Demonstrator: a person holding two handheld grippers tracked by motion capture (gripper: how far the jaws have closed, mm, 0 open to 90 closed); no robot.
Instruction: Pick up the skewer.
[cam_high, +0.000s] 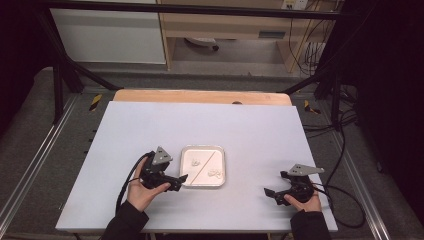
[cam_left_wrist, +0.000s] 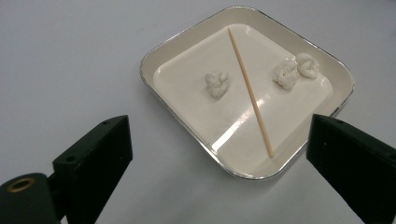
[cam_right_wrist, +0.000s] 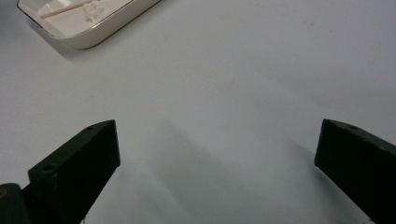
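The left tool (cam_left_wrist: 219, 154) is hovering released beside the tray (cam_left_wrist: 159, 51), lining up on the wooden skewer (cam_left_wrist: 250, 93); the right tool (cam_right_wrist: 217, 154) is waiting released.

Tray (cam_left_wrist: 187, 56): cream inside, silver rim. Skewer (cam_left_wrist: 250, 93): pale tan wood. Three lumps (cam_left_wrist: 217, 84): white. Table (cam_high: 250, 130): plain white, light wood edge at back. Left gripper (cam_high: 181, 178) and right gripper (cam_high: 270, 192): black, grey top plates.

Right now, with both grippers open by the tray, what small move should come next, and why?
Probably ease the left gripper forward and down over the skewer. Its jaws stand wide open just short of the tray, where the skewer lies loose and slantwise between the white lumps. The right gripper sits farther off.
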